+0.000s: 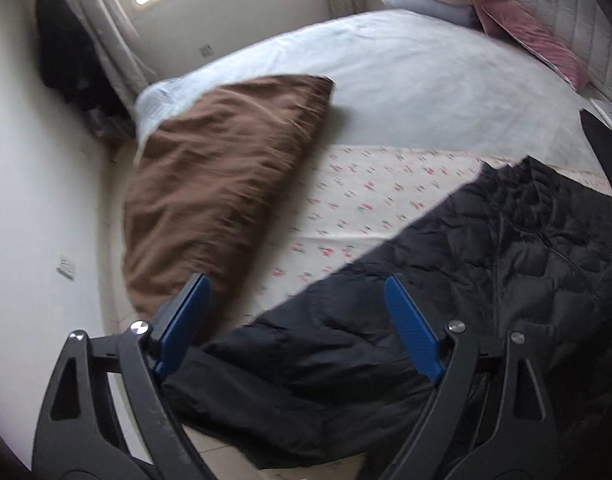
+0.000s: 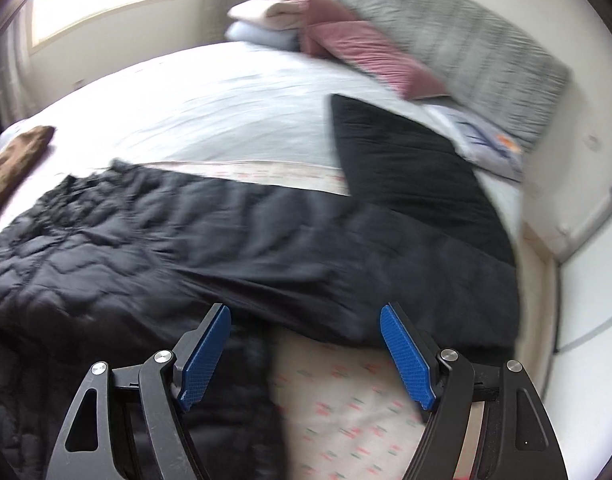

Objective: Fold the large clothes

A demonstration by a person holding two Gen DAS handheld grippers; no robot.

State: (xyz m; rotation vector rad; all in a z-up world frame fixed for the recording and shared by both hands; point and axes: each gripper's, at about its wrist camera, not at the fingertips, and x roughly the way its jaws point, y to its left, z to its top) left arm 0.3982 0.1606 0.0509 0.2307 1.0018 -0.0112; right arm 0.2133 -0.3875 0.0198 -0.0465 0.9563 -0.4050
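A large black quilted jacket (image 1: 485,264) lies spread on the floral sheet (image 1: 345,200) at the bed's near edge, one sleeve reaching toward me. My left gripper (image 1: 298,292) is open, its blue pads above that sleeve, holding nothing. In the right wrist view the jacket (image 2: 146,240) spans the left and middle, its other sleeve stretching right. My right gripper (image 2: 306,320) is open over the sleeve's lower edge, empty.
A brown folded garment (image 1: 226,184) lies on the bed's left corner. A black folded item (image 2: 405,168) lies at the right. Folded pink and pale cloths (image 2: 274,20), a maroon cushion (image 2: 365,56) and a grey headboard (image 2: 465,52) are at the far end.
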